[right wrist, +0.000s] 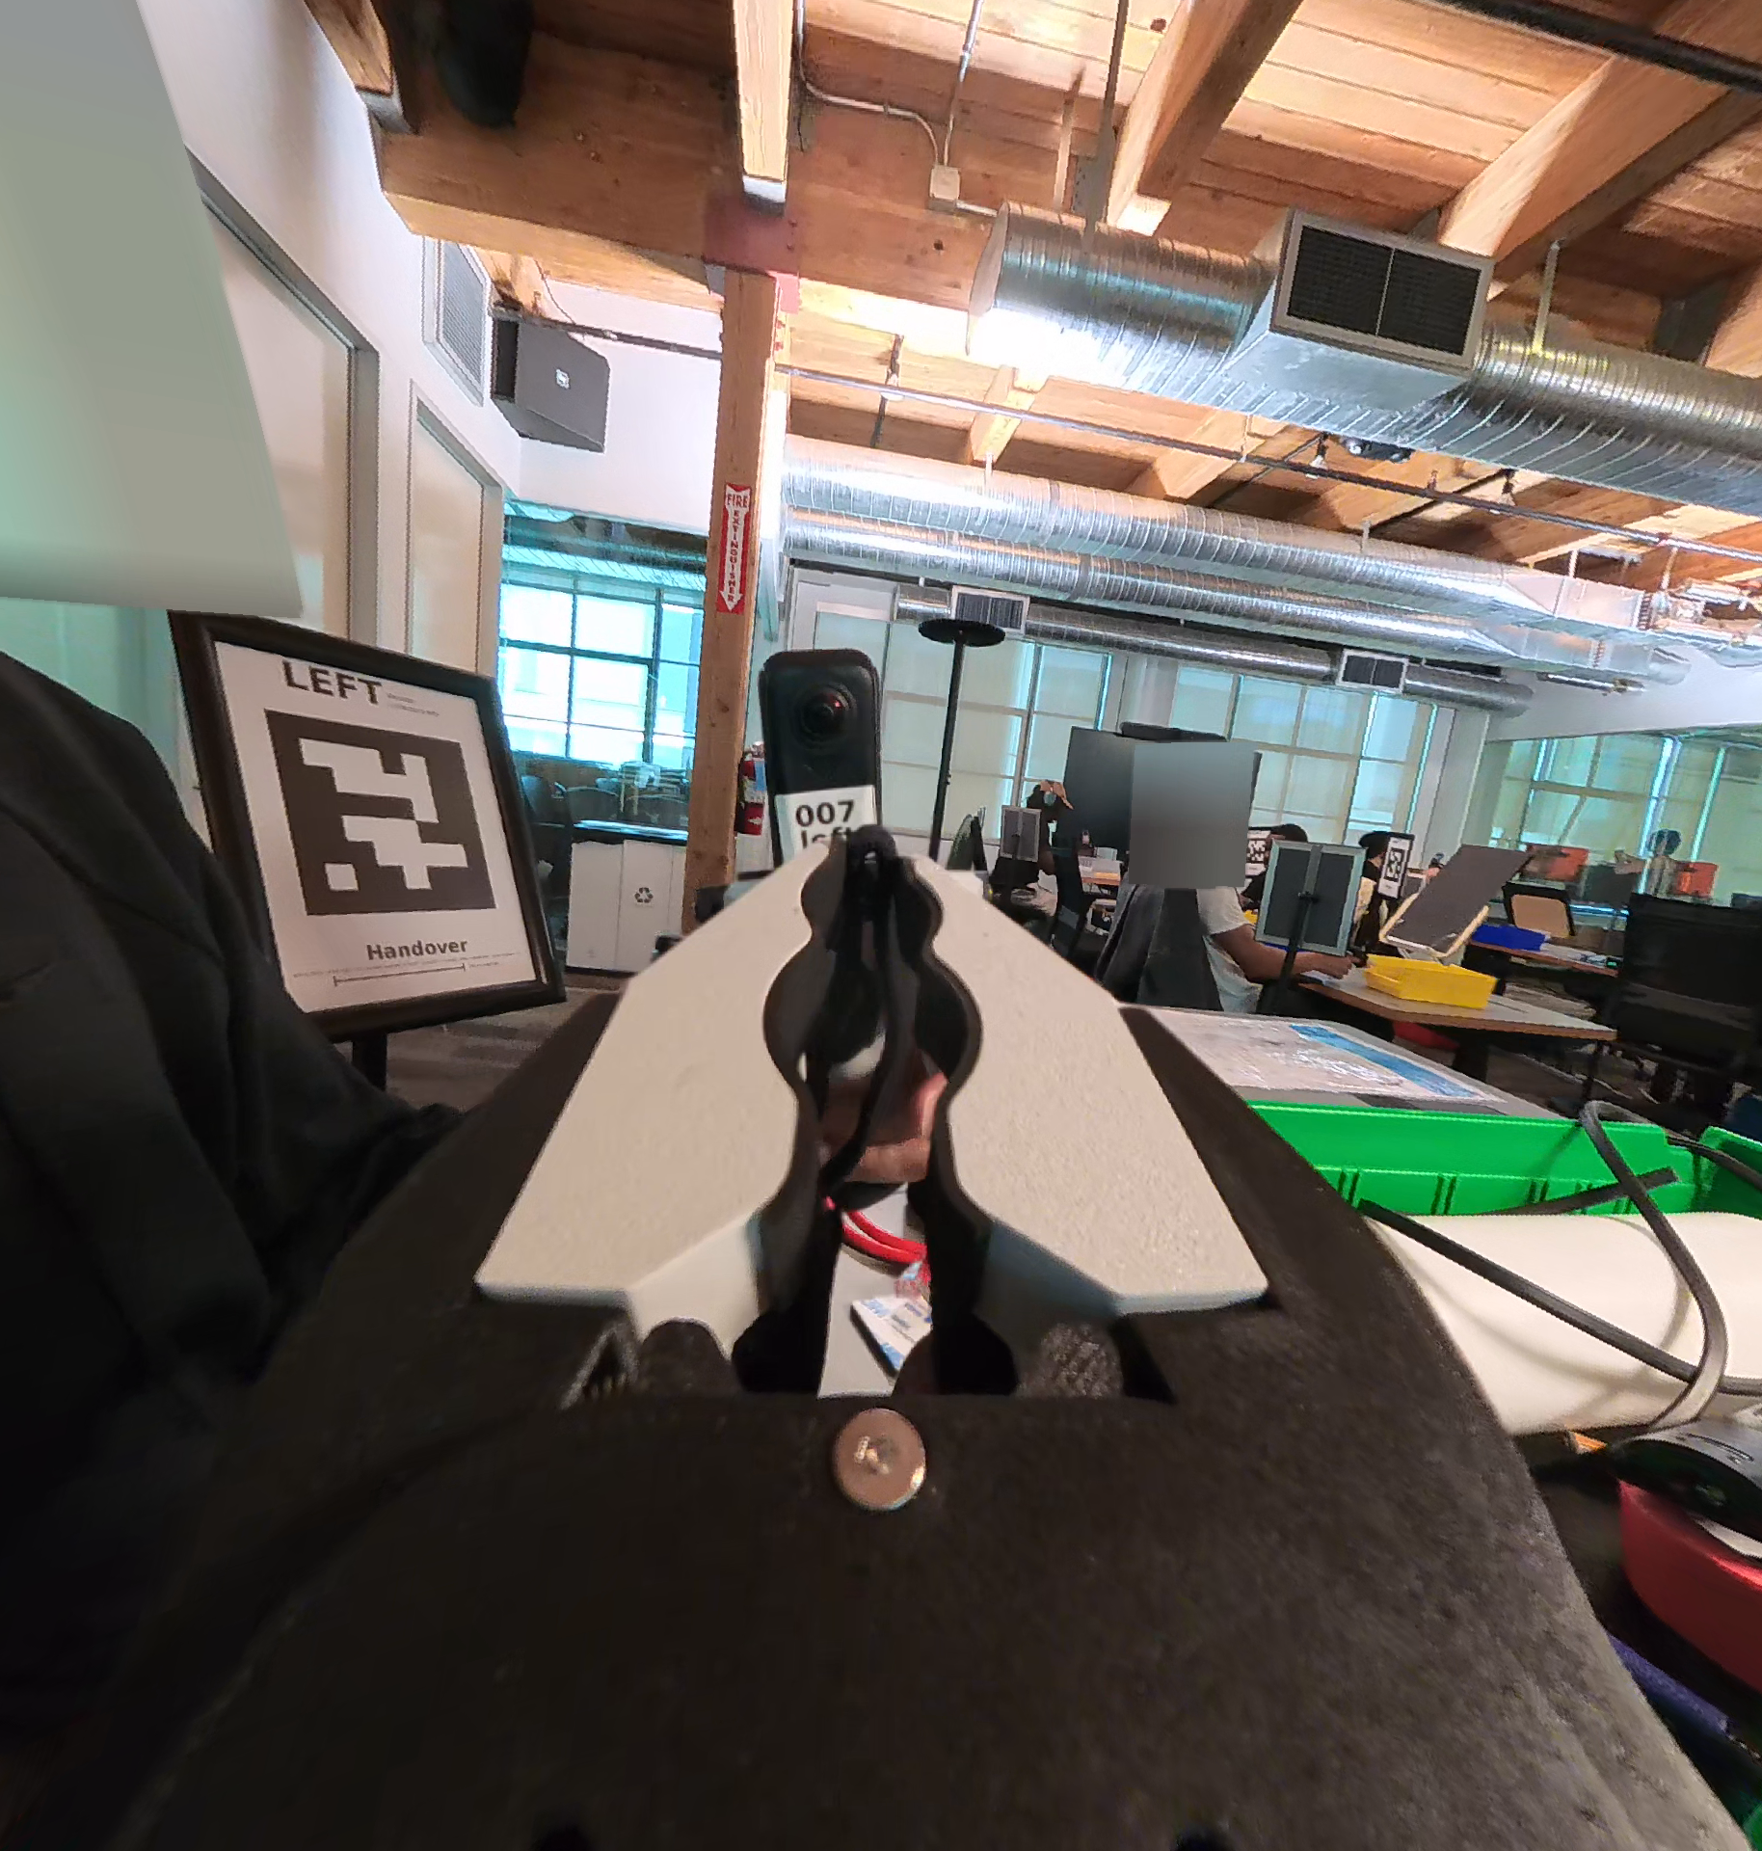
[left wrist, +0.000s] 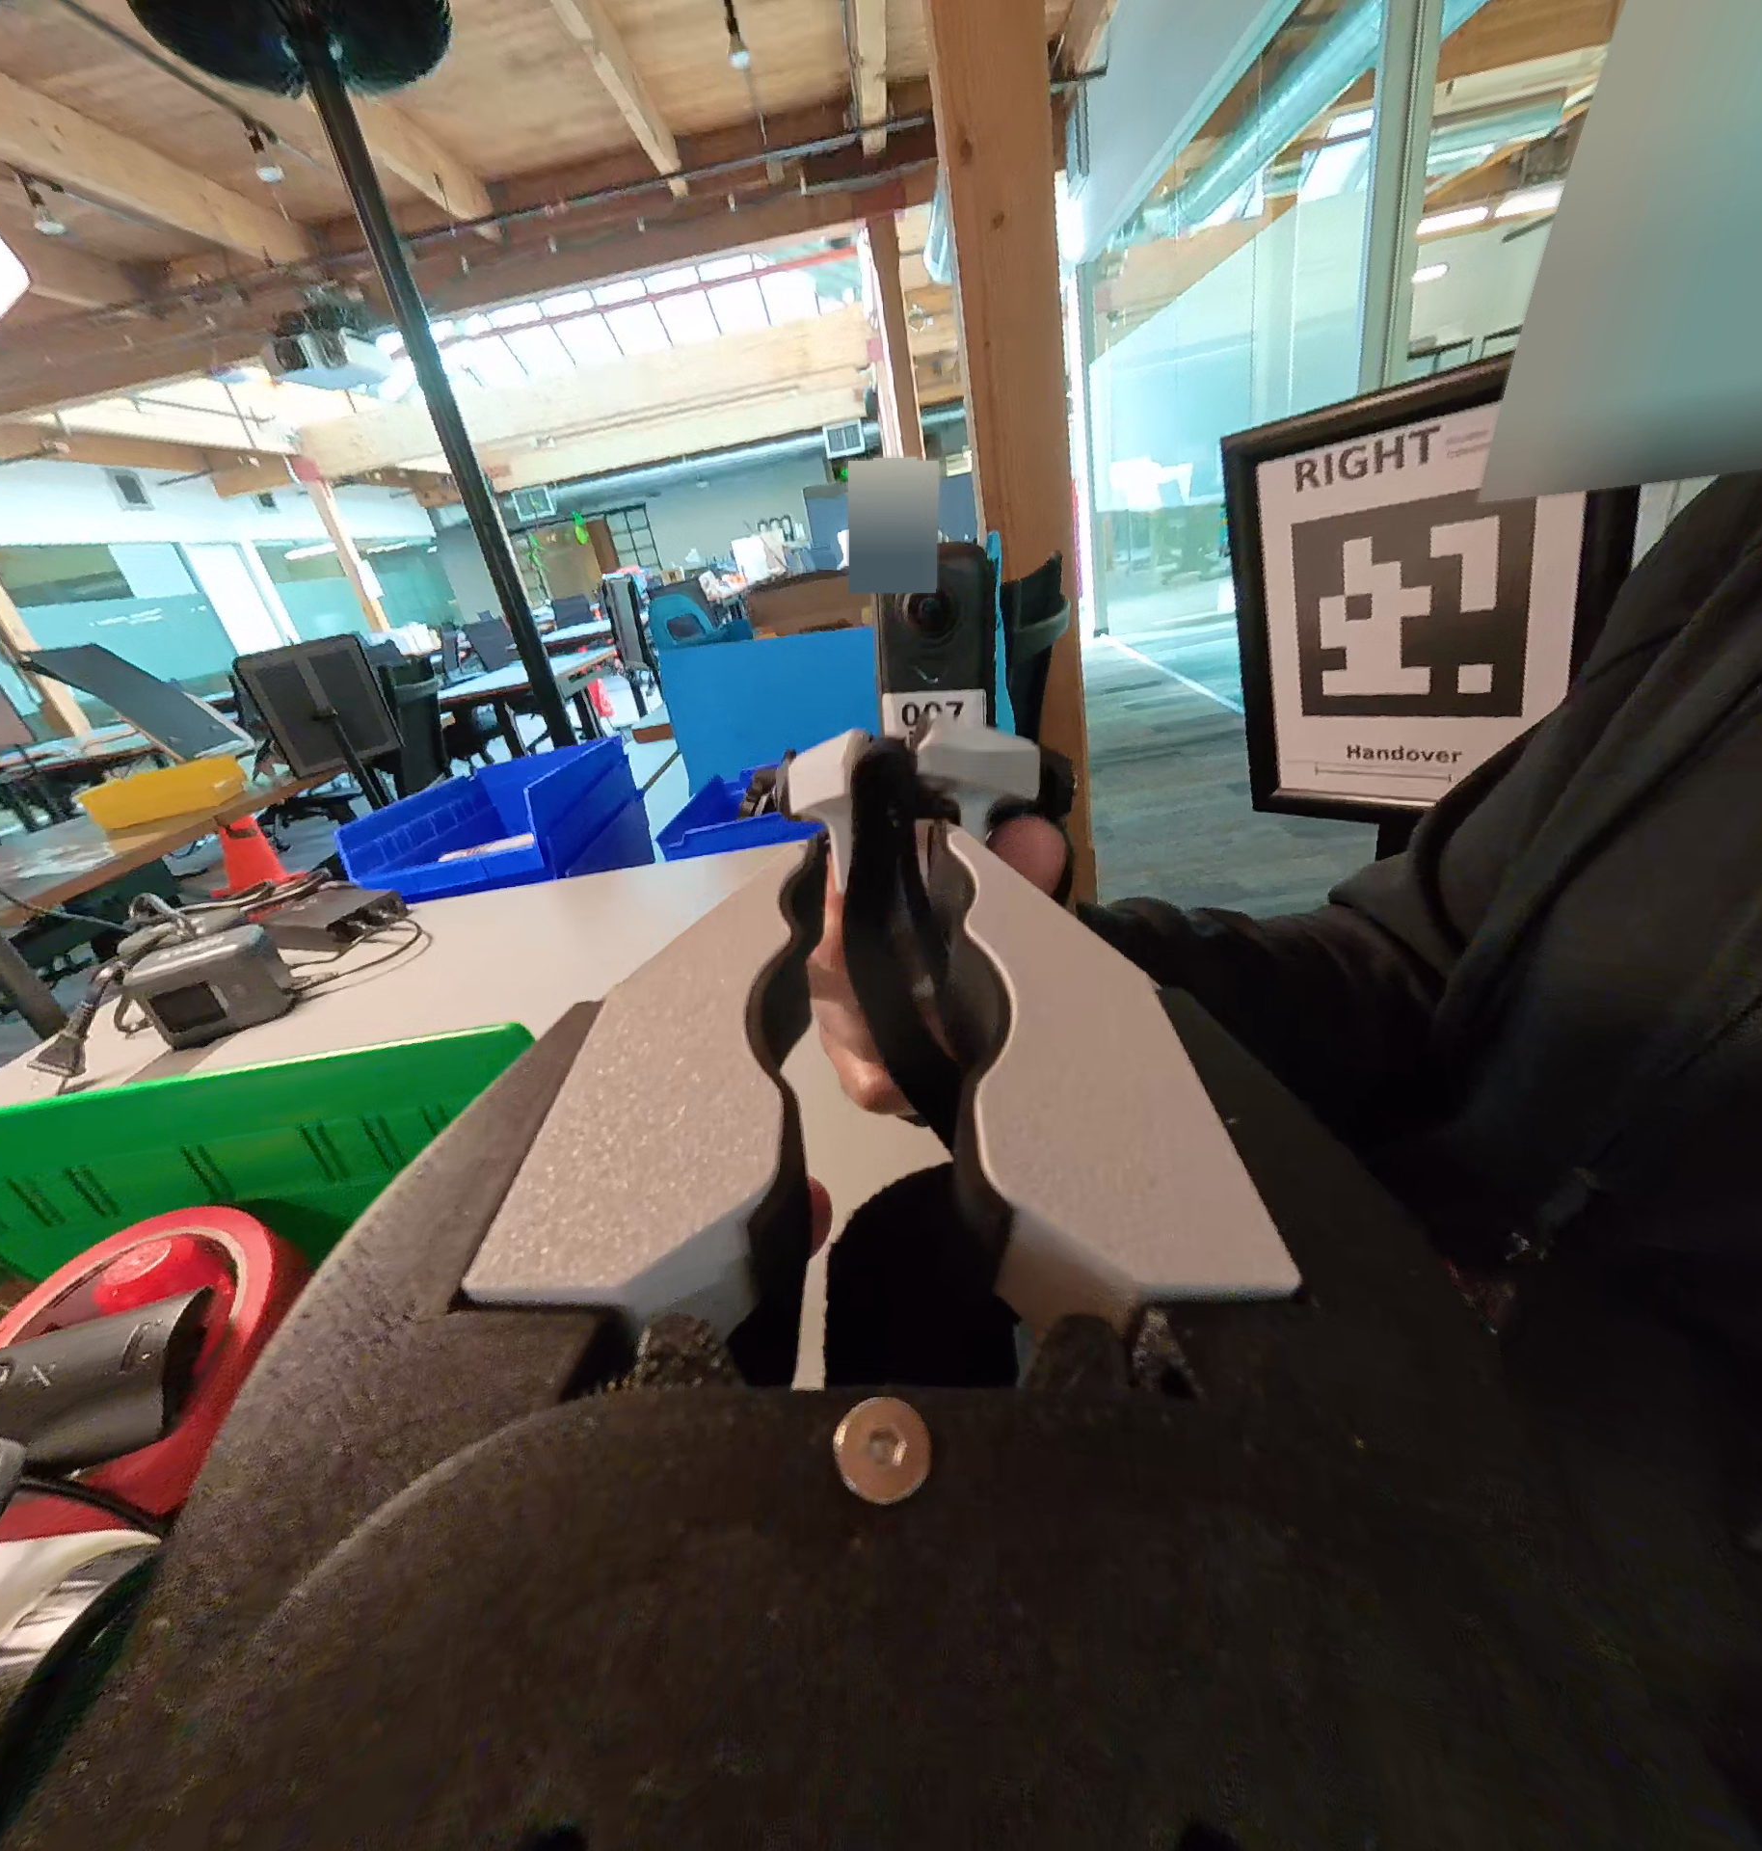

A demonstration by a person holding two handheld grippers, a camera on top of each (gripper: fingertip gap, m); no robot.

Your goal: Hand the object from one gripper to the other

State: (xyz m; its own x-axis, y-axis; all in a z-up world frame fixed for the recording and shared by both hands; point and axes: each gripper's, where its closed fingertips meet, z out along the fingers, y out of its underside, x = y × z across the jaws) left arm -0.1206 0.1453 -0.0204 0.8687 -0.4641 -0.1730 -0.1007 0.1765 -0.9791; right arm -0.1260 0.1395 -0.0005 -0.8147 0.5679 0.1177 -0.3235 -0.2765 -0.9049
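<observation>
Right gripper (right wrist: 867, 851), seen along its own grey fingers with wavy black pads, is pressed nearly together at the tips and pinches a black, limp, strap-like object (right wrist: 862, 962) that runs down the narrow gap between the pads. From the left wrist view the same right gripper (left wrist: 902, 781) faces head-on, its two grey tips clamped on the upper end of the black strap-like object (left wrist: 887, 952).

The left gripper (left wrist: 882, 871) has its matching grey fingers spread apart, and the strap hangs down through the gap between them. Whether its pads touch the strap I cannot tell. The tips of the two grippers meet almost nose to nose in mid-air.

Just behind the strap a bare hand (left wrist: 857, 1042) shows, and a black sleeve (left wrist: 1458, 952) reaches in from the right.

Below lies a pale grey table (left wrist: 557, 932). A green plastic bin (left wrist: 206, 1132) sits at its near left with a red roll (left wrist: 186, 1272) beside it, and blue plastic bins (left wrist: 496, 821) stand farther back. Behind the grippers rises a wooden post (left wrist: 997, 401), and near it stands a black-framed marker sign (left wrist: 1398, 601).
</observation>
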